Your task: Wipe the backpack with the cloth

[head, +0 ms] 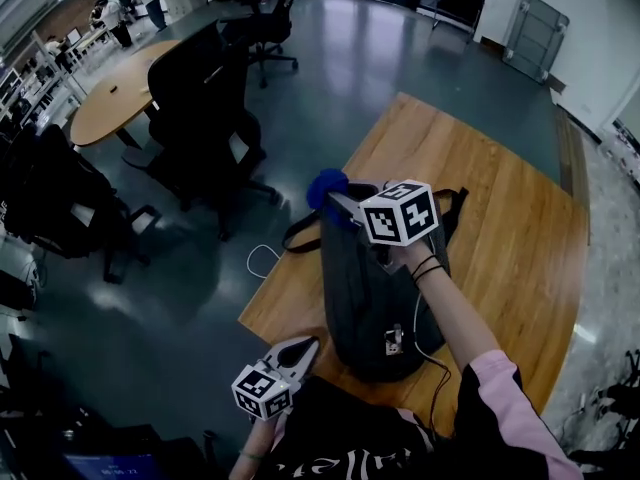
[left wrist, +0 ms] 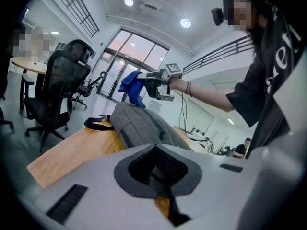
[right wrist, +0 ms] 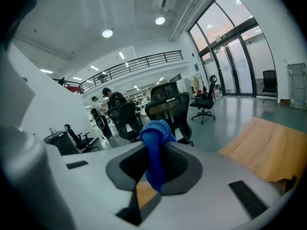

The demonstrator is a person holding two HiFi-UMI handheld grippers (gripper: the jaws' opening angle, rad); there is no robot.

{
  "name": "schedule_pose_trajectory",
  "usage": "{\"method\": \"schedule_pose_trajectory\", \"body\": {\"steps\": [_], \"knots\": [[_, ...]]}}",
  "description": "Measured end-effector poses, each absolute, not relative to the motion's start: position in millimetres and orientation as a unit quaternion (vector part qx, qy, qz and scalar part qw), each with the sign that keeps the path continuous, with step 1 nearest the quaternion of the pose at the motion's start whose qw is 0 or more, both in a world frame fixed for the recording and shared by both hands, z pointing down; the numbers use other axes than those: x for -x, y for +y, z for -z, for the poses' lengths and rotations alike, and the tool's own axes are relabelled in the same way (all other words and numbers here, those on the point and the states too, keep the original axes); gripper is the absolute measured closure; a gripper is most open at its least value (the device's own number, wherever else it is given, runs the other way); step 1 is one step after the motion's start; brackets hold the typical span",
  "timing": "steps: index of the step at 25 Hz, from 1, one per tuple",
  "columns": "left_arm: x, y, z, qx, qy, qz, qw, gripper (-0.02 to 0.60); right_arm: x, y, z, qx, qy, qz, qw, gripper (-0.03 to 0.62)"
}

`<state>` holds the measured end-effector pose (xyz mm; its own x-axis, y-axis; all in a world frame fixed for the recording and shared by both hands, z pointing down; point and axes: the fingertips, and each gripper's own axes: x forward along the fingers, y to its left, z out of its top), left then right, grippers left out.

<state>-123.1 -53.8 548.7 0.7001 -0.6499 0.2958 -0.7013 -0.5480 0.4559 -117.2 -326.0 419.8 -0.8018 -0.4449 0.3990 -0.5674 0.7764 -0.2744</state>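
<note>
A dark grey backpack [head: 372, 293] lies flat on the wooden table [head: 510, 238], its black strap [head: 300, 236] hanging over the left edge. My right gripper [head: 336, 204] hovers above the backpack's far end, shut on a blue cloth [head: 325, 186]. In the right gripper view the cloth [right wrist: 156, 150] is pinched between the jaws and bunches out past them. My left gripper [head: 306, 348] is held low by the table's near corner, shut with nothing in it. From the left gripper view the backpack [left wrist: 144, 123] stretches away, with the cloth [left wrist: 132, 85] above it.
Black office chairs [head: 205, 108] stand left of the table, and a round wooden table [head: 120, 93] lies beyond them. A white cable [head: 262, 260] loops on the floor by the table's left edge. Another thin cable [head: 425, 353] runs off the backpack's near end.
</note>
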Motion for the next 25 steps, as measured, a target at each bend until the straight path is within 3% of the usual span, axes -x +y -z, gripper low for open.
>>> {"method": "schedule_pose_trajectory", "body": {"steps": [7, 25], "knots": [[138, -53, -554, -0.870, -0.401, -0.041, 0.284, 0.583, 110, -347, -490, -0.290, -0.903, -0.240, 0.209, 0.540], [113, -64, -552, -0.884, -0.368, -0.056, 0.283, 0.583, -133, -388, -512, -0.483, -0.808, -0.278, 0.192, 0.540]]}}
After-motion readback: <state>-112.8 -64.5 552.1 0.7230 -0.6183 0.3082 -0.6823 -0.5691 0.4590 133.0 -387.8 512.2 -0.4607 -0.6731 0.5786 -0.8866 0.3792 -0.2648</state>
